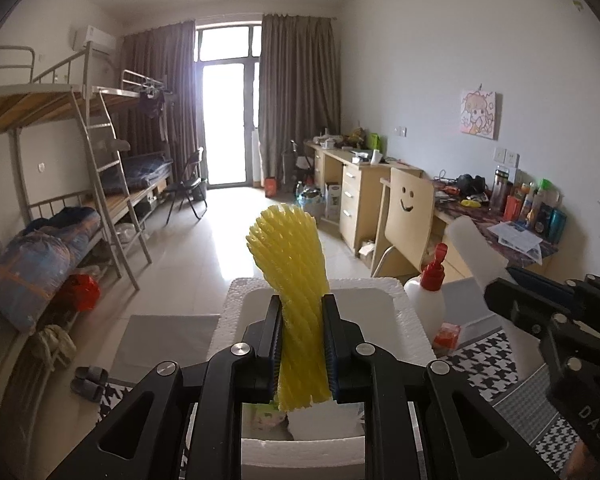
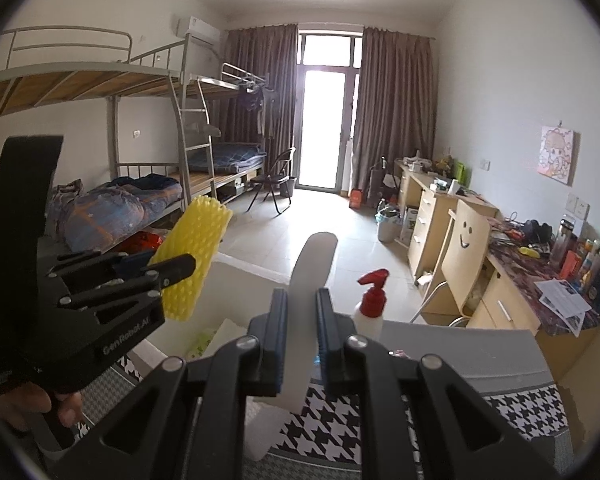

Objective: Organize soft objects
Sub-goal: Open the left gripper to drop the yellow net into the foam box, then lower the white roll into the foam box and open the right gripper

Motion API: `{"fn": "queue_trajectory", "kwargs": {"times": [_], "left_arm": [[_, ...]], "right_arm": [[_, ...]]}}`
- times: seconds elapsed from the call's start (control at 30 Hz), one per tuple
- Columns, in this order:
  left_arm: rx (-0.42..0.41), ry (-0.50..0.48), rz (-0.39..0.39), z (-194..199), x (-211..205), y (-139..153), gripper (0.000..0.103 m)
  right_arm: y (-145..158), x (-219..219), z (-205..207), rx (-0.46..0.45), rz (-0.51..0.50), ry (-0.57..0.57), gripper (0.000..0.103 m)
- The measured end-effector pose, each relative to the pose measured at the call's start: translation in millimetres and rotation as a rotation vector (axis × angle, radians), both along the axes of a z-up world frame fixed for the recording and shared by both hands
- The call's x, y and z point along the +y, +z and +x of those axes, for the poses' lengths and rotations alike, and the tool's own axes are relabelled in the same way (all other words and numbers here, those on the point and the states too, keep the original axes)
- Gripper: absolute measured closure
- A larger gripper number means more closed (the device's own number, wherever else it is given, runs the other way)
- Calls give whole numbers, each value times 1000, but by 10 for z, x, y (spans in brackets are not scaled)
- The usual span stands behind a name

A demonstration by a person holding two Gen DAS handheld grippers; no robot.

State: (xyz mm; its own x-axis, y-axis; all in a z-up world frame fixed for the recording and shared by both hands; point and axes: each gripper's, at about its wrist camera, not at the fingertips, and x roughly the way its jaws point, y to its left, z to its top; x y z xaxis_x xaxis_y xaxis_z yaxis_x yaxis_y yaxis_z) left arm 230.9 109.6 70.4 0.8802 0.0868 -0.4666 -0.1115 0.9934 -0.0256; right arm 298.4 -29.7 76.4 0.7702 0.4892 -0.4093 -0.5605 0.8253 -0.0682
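Yellow foam net (image 1: 288, 280) pinched upright between left gripper (image 1: 302, 344) fingers, held above the white foam box (image 1: 410, 312). Right gripper (image 2: 302, 340) fingers closed on white foam sheet (image 2: 308, 280), beside the spray bottle (image 2: 370, 308).

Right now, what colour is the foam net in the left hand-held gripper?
Yellow. The foam net shows best in the left wrist view, clamped in the left hand-held gripper.
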Motion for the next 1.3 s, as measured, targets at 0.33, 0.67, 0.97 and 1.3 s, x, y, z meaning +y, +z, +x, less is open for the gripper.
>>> {"fn": "queue_trajectory", "kwargs": {"times": [0.33, 0.67, 0.97, 1.3], "left_arm": [[48, -20, -18, 100, 107, -86, 69], [29, 55, -38, 79, 244, -45, 14], [-25, 171, -20, -47, 388, 35, 2], [-44, 251, -24, -117, 569, 86, 2]], "right_arm": [[-7, 120, 137, 29, 19, 11, 86], [-70, 126, 254, 51, 8, 4, 86], [-104, 209, 290, 65, -10, 24, 86], [-102, 363, 320, 73, -13, 77, 86]]}}
